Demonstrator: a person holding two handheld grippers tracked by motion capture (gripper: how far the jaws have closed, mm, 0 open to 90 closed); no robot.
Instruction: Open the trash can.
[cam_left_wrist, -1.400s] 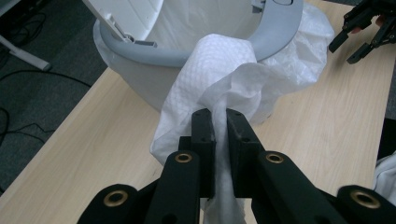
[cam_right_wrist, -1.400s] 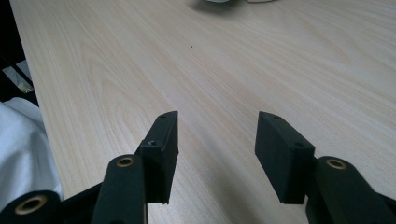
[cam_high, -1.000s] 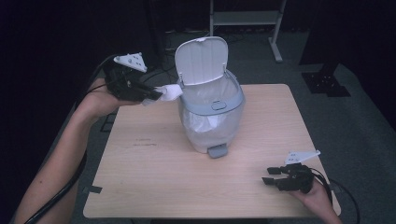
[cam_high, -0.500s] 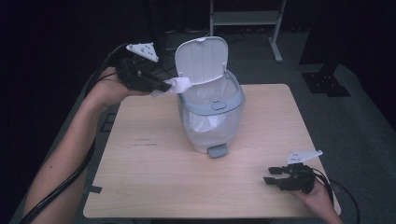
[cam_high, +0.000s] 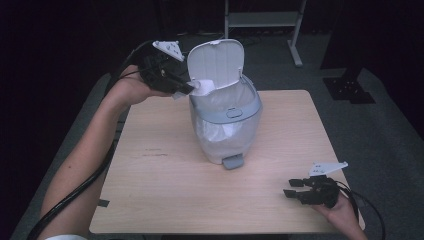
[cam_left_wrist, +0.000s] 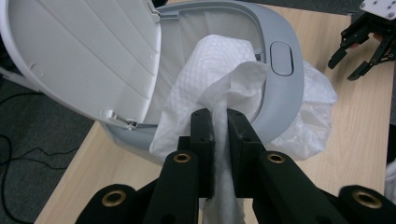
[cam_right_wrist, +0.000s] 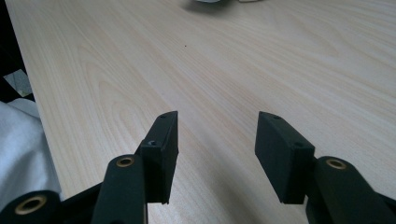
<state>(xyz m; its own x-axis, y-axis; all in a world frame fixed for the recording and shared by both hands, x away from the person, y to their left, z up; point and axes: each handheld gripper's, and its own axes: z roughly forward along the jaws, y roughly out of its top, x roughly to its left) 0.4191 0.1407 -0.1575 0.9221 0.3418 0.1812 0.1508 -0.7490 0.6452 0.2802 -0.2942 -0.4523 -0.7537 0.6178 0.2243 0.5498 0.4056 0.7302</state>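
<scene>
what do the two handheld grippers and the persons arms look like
Both the left gripper and the right gripper are black, with flat blocky fingers hinged on brass-coloured rivets. Each carries a grey three-cornered plate on top and trails a thick black cable. The forearms are bare; a bit of white clothing shows at the bottom edge of the high view.

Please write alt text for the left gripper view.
The left hand-held gripper is shut on a white paper towel, holding it at the rim of an open grey bin with raised lid on a wooden table.
</scene>
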